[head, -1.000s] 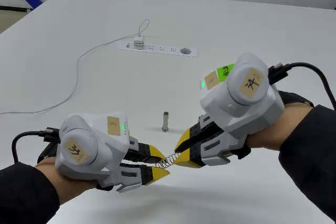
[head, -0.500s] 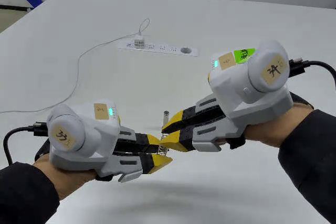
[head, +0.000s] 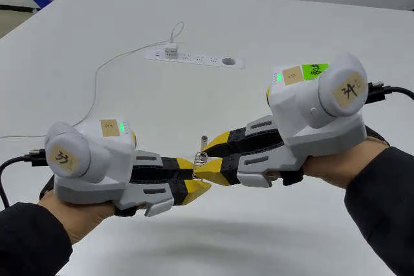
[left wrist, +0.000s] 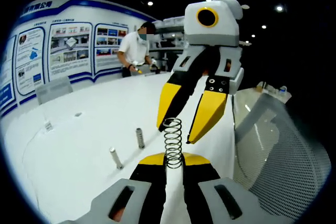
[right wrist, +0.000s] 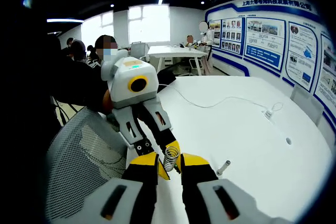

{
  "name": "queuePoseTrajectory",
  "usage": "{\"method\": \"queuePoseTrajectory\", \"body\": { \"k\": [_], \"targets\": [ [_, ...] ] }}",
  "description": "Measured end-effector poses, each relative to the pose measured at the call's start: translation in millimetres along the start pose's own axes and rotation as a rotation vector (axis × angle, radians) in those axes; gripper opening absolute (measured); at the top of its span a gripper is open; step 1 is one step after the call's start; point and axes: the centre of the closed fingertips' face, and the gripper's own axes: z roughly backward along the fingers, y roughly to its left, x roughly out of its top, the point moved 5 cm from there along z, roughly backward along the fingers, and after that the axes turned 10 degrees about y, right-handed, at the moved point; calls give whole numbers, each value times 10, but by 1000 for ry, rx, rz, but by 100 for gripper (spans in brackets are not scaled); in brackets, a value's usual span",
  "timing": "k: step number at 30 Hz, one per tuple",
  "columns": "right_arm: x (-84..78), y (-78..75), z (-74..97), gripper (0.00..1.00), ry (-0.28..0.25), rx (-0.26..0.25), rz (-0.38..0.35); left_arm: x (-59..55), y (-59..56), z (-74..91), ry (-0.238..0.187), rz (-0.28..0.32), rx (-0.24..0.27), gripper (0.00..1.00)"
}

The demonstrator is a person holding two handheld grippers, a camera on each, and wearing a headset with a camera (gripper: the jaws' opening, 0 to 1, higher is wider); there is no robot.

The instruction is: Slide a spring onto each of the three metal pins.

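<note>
Coil spring (left wrist: 173,142): held off the white tabletop (head: 272,24), just on the person's side of the upright metal pin (head: 204,141). Left gripper (left wrist: 173,162): jaws clamped on the spring's lower end. Right gripper (right wrist: 170,167): jaws apart, straddling the spring's free end. Step judged: hand-over between the 2 grippers, ahead of threading. Next move calls for the right jaws to pinch the coil and the left to release. The spring's bore then needs lining up over that pin's top.

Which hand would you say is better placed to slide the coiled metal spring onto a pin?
Probably left: the left claw grips the coiled metal spring; the right claw is open around its tip.
</note>
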Motion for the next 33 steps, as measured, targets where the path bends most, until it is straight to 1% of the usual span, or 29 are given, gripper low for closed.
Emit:
{"method": "queuePoseTrajectory", "body": {
  "k": [3, 9, 14, 19, 23, 25, 26, 30, 33],
  "targets": [
    [25, -10, 5, 17, -19, 0, -12, 16, -10, -2, -4, 2, 1, 10],
    [71, -41, 14, 13, -46, -4, -27, 69, -27, 3, -33, 19, -1, 10],
    [91, -42, 9, 12, -59, -1, -36, 91, -14, 21, -53, 39, -1, 10],
    [109, -45, 1, 12, -72, 3, -53, 102, -3, 30, -58, 41, 3, 10],
    [118, -57, 1, 12, -76, -5, -48, 112, 17, 30, -55, 45, 11, 12],
    [126, -73, 6, 11, -79, -11, -50, 109, 30, 30, -51, 49, 19, 15],
    [129, -86, 11, 11, -80, -16, -50, 104, 34, 30, -49, 54, 22, 18],
    [133, -135, 25, 11, -83, -33, -52, 90, 41, 45, -49, 58, 28, 22],
    [138, -178, 38, 11, -90, -52, -56, 86, 62, 77, -51, 66, 43, 27]
  ]
}}
